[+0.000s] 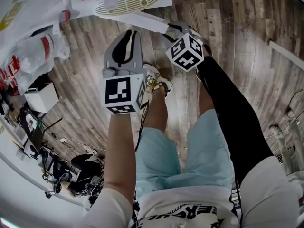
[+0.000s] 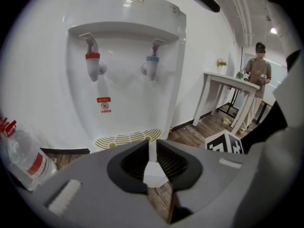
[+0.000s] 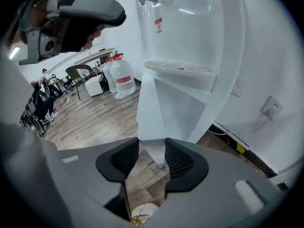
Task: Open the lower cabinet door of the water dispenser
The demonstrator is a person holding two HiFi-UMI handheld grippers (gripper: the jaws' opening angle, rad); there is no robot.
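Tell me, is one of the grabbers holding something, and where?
Yes. The right gripper is clamped on the water dispenser's lower cabinet door, gripping it by its free outer edge.

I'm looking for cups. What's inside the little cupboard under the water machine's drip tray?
Can't tell. The cabinet door stands swung out below the drip tray, held by the right gripper, and it covers the inside. No shelf or cups show.

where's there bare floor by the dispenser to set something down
Widest bare floor lies right of the open cabinet door, out to the white table legs. A narrower strip runs between the white box and the person's legs. Left is crowded: water bottles, then chairs and gear lower down.
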